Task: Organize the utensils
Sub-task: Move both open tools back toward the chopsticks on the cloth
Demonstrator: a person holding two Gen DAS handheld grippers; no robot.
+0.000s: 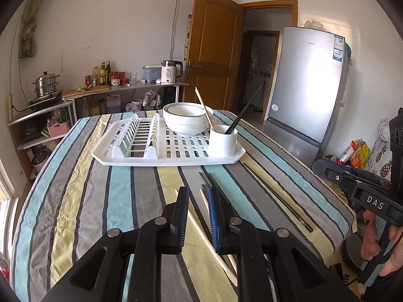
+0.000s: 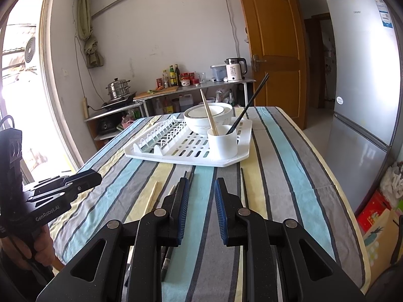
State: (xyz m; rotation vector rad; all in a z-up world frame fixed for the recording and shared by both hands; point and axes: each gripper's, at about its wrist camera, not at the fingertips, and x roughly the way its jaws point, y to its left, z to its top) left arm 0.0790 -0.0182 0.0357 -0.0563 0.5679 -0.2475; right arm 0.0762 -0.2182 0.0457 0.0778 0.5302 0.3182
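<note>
A white dish rack (image 1: 131,159) (image 2: 156,157) sits on the striped table. On it stand stacked white bowls (image 1: 186,119) (image 2: 201,119) and a white utensil cup (image 1: 223,142) (image 2: 223,143) holding one wooden chopstick (image 1: 204,108) (image 2: 209,113) and one black chopstick (image 1: 245,108) (image 2: 248,104). Loose wooden chopsticks (image 1: 201,231) (image 2: 151,197) and black chopsticks (image 1: 277,196) (image 2: 243,188) lie on the cloth. My left gripper (image 1: 200,193) is open and empty above them. My right gripper (image 2: 201,183) is open and empty.
The table's striped cloth (image 1: 83,196) (image 2: 289,166) ends at a right edge beside a silver fridge (image 1: 304,83) (image 2: 365,75). A side counter (image 1: 126,88) with bottles, kettle and steamer pot stands behind. A wooden door (image 1: 211,47) is open.
</note>
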